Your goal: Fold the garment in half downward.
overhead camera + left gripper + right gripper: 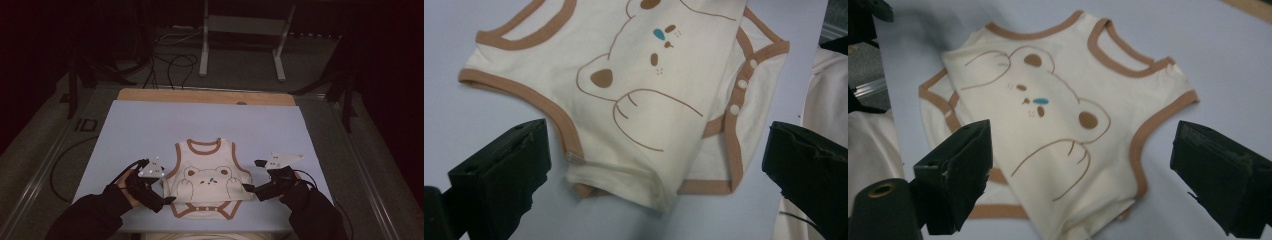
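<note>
A cream baby bodysuit (pixel 207 177) with brown trim and a bear print lies flat near the front edge of the table, neck opening away from me. My left gripper (pixel 159 181) is at its left side, open and holding nothing. My right gripper (pixel 253 176) is at its right side, also open and holding nothing. In the left gripper view the bodysuit (pixel 649 90) lies ahead of the wide-apart jaws of the left gripper (pixel 654 170), with its lower side corner nearest and white snaps (pixel 744 85) on the crotch flap. In the right gripper view the bodysuit (pixel 1058 115) lies between the spread jaws of the right gripper (pixel 1088 175).
A pale blue mat (pixel 150 125) covers the table, with a wooden strip (pixel 200 96) along its far edge. Beyond it stand the white legs of a metal frame (pixel 204 50), and cables (pixel 170 65) lie on the floor. Dark sleeves enter from the bottom.
</note>
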The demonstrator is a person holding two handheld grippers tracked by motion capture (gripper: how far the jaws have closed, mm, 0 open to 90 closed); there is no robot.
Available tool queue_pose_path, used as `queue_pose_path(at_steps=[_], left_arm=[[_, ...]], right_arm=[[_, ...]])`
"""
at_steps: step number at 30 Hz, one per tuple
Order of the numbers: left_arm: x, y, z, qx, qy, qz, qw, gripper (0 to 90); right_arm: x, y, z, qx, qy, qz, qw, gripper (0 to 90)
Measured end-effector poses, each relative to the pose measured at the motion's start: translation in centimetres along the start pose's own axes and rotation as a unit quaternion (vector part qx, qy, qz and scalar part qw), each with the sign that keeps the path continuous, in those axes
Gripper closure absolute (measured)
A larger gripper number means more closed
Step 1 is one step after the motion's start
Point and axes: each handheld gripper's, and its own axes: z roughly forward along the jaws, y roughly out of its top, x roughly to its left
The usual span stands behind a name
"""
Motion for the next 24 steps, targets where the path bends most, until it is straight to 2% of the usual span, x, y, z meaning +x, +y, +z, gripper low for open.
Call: queue_pose_path(at_steps=[4,9,17,24], left_arm=[[0.4,0.6,-0.1,-0.002,0.0,0.005,1.0,0.1],[1.2,1.2,0.0,-0.008,-0.001,-0.006,0.9999,0.1],[2.4,2.5,-0.2,-0.019,0.001,-0.001,0.9998,0.1],[3.4,3.5,0.0,-0.021,-0.005,0.011,0.9997,0.1]], right_arm=[[-0.5,1.0,-0.1,-0.012,-0.005,-0.005,0.9999,10.4],[-1.1,2.1,0.0,-0.014,-0.012,-0.014,0.9997,10.4],[-2.2,3.4,0.7,-0.023,-0.011,-0.023,0.9994,10.4],[-3.1,4.3,1.9,-0.018,-0.005,-0.026,0.9995,10.3]])
